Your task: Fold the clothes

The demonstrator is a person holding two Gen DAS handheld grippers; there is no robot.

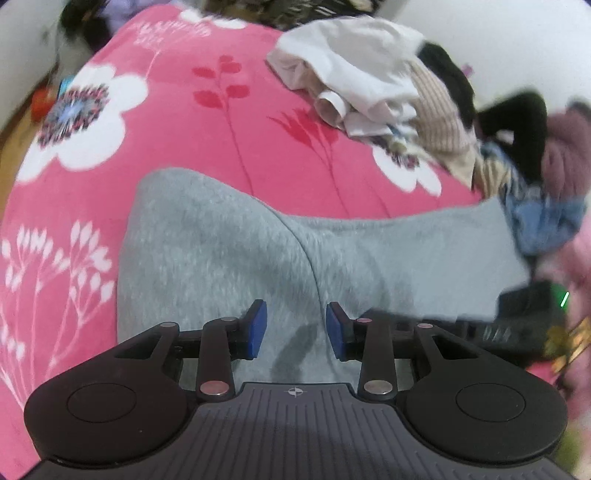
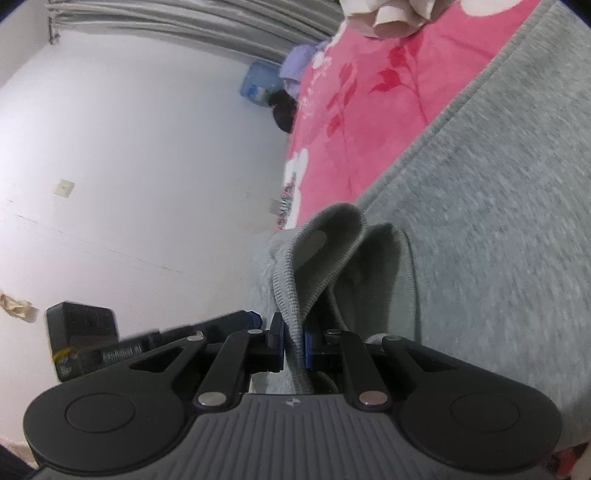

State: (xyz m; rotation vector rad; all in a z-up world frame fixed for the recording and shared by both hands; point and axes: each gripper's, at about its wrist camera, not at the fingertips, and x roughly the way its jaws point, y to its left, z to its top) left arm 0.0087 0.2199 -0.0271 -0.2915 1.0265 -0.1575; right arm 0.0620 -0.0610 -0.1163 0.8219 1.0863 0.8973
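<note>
Nearest the left wrist camera, the left claw hangs just above the grey garment with its jaws partly apart; the blue pads face each other with only grey fleece showing below the gap, and nothing is pinched between them. The garment lies spread on the bed, on a pink blanket printed with white flowers and red sprigs. A curved seam runs across the fleece ahead of the left claw.

In the right wrist view, the right claw is nearly closed and pinches a ribbed edge of the grey garment; the cloth stands up between the pads in a fold and curls over just beyond them. This view is rolled, so the bed rises along the right side. Beside the right claw, to the left, part of the other gripper's dark body shows against a white wall.

Further back in the left wrist view, a pile of unfolded clothes sits on the blanket beyond the garment: white and beige pieces, a striped one, something black, and blue cloth at the right edge touching the grey garment's far corner. At the far end of the right wrist view hang grey curtains, and a blue container stands near the bed's far corner.
</note>
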